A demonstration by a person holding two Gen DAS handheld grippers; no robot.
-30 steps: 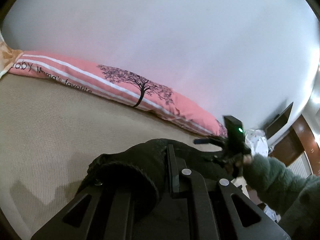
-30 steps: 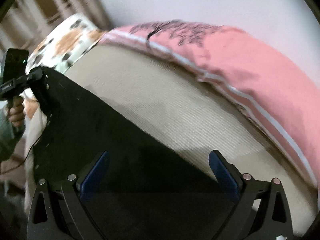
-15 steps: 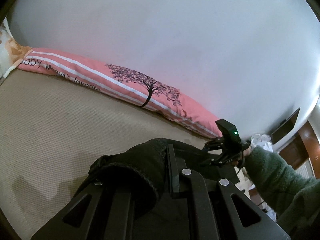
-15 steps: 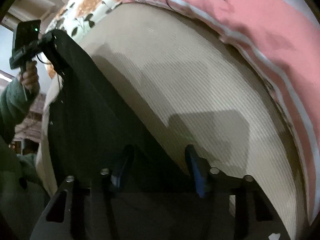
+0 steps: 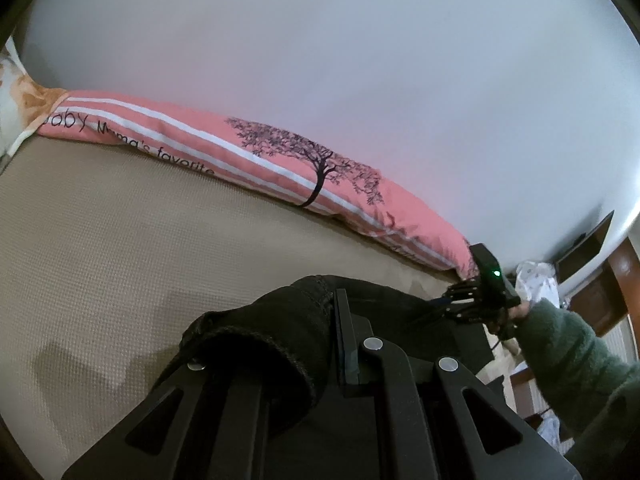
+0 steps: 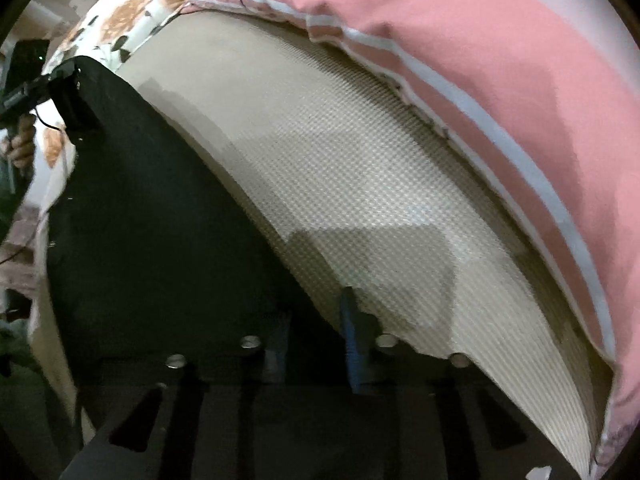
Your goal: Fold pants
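Black pants (image 6: 160, 220) lie stretched across the left side of a beige woven bed mat (image 6: 340, 160). In the right wrist view my right gripper (image 6: 314, 340) points steeply down at the pants' near edge. Its jaws are closing, and the black fabric sits pinched between the blue pads (image 6: 352, 344). My left gripper (image 6: 70, 80) holds the far corner at the upper left. In the left wrist view my left gripper (image 5: 332, 320) is shut on a bunched, thick edge of the pants (image 5: 272, 328). There my right gripper (image 5: 436, 308) shows at the right, held by a hand in a green sleeve (image 5: 568, 352).
A long pink pillow (image 5: 280, 160) with white stripes and a tree print lines the mat's far side against a white wall. A floral cloth (image 6: 120, 20) covers the bed's end. Dark wooden furniture (image 5: 600, 292) and a dark screen (image 5: 584, 244) stand beyond the bed.
My right gripper's jaws went from wide apart to nearly together around the pants' edge, and it dropped and tipped toward the bed. My left gripper kept its grip and barely moved.
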